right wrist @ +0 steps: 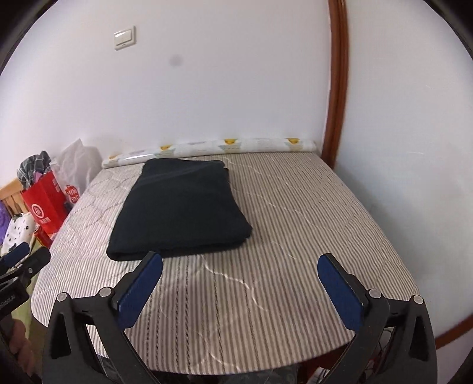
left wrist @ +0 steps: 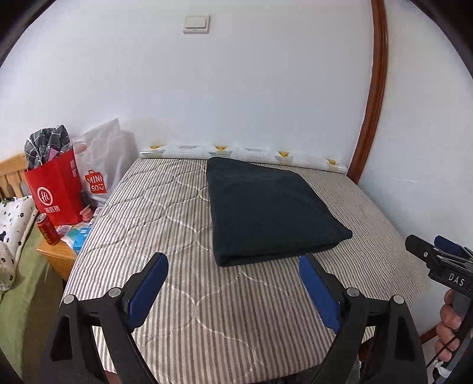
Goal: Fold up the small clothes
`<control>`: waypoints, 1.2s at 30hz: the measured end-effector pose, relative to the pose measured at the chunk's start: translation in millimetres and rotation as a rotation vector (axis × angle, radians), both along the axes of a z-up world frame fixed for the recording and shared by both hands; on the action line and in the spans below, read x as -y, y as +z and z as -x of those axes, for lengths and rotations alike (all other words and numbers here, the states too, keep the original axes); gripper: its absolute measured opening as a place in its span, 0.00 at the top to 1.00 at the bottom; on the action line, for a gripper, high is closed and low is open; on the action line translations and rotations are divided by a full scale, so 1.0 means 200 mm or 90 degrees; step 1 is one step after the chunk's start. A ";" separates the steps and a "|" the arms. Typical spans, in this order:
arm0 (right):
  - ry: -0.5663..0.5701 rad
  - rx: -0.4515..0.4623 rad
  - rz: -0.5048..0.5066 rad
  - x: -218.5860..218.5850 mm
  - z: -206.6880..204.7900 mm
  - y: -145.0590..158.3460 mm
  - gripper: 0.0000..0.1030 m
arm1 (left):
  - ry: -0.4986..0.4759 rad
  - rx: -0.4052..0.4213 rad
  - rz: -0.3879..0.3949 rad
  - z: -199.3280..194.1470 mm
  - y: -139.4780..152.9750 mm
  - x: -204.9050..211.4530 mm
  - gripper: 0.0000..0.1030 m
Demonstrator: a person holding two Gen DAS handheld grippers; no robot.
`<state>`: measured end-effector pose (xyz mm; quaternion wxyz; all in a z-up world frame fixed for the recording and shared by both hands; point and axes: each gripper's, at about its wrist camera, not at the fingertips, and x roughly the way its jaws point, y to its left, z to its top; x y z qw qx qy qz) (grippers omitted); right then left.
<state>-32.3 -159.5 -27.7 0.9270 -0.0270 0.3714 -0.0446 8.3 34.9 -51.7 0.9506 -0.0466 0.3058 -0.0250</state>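
Folded dark navy cloth (left wrist: 272, 209), one single thick rectangle, lies flat on a grey-and-white striped quilted cover (left wrist: 165, 212) spread over the counter, set toward the far end near the white wall. One long roll of white printed paper with yellow marks (left wrist: 245, 153) runs along the counter's back edge, just behind the cloth. Two handheld grippers hover over the near edge: the left gripper (left wrist: 233, 283) and the right gripper (right wrist: 239, 283) both hold their blue-padded jaws spread wide, released, with nothing between them and clear of the cloth. From the left wrist view, the right gripper appears at the far right, with part of a person's hand (left wrist: 449, 319) wrapped around its handle. At the left side stand two bags, one red paper bag with a white logo (left wrist: 56, 192) stuffed with checked grey fabric, and one white plastic shopping bag (left wrist: 103, 165) beside it. One red drink can (left wrist: 47, 230) stands on a small wooden side table (left wrist: 56, 257). One white wall switch (left wrist: 196, 24) sits high on the wall, and one brown wooden door frame (left wrist: 375, 88) rises at the right.
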 end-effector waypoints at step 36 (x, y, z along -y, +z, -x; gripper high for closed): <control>-0.032 -0.003 0.011 0.04 0.08 0.00 0.00 | -0.002 0.012 -0.023 0.06 0.03 0.08 0.13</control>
